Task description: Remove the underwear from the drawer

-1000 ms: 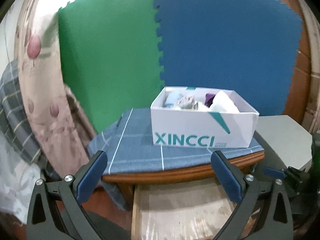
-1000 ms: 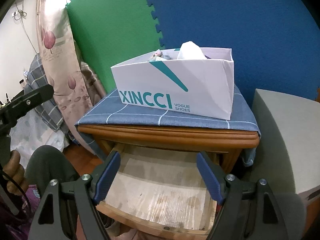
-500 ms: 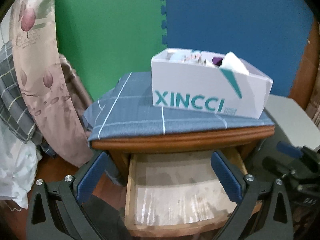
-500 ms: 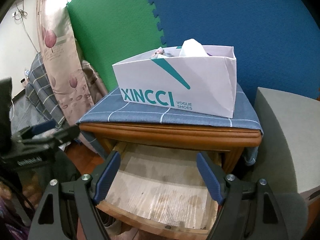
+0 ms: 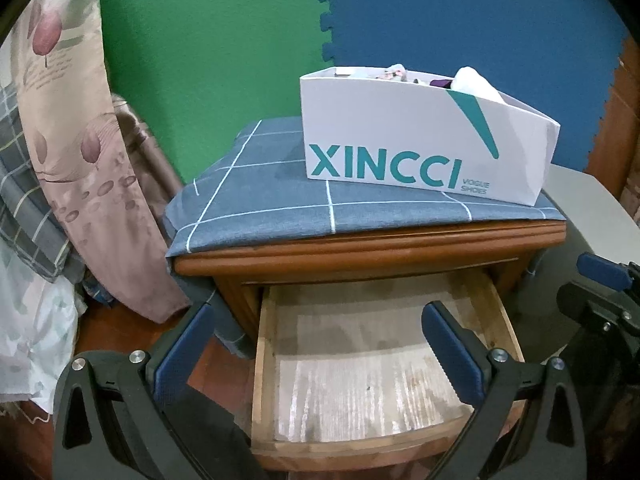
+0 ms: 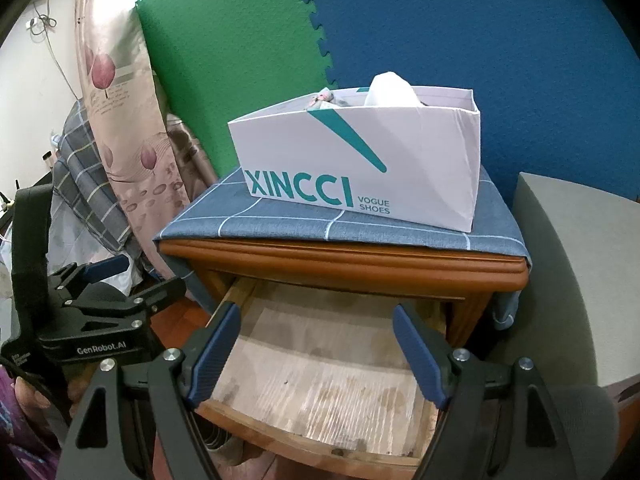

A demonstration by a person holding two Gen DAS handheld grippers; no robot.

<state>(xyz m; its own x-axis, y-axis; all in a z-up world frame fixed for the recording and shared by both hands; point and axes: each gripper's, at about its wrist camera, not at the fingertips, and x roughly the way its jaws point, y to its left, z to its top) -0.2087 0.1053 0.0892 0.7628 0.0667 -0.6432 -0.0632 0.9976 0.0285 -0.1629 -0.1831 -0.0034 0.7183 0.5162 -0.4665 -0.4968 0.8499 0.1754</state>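
Observation:
The wooden drawer (image 5: 259, 360) (image 6: 304, 446) of the nightstand is pulled out, and its bottom shows only bare, stained wood. On the nightstand's blue checked cloth (image 5: 256, 200) (image 6: 280, 220) stands a white XINCCI shoe box (image 5: 400, 140) (image 6: 360, 152). Crumpled garments (image 5: 472, 80) (image 6: 390, 88) poke above its rim. My left gripper (image 5: 318, 320) hovers open over the drawer with nothing between its fingers. My right gripper (image 6: 316, 314) is open too, also over the drawer. Each gripper appears at the edge of the other's view: the left gripper (image 6: 108, 292), the right gripper (image 5: 600, 280).
A pink flowered curtain (image 5: 80, 140) and grey checked bedding (image 6: 80, 168) crowd the left of the nightstand. A grey flat-topped block (image 6: 568, 260) stands on its right. Green and blue foam mats (image 5: 440, 12) cover the wall behind.
My left gripper has sunk and tipped downward, so the open drawer now fills the lower part of its view. In the right wrist view it has dropped lower at the left. The right gripper has kept still.

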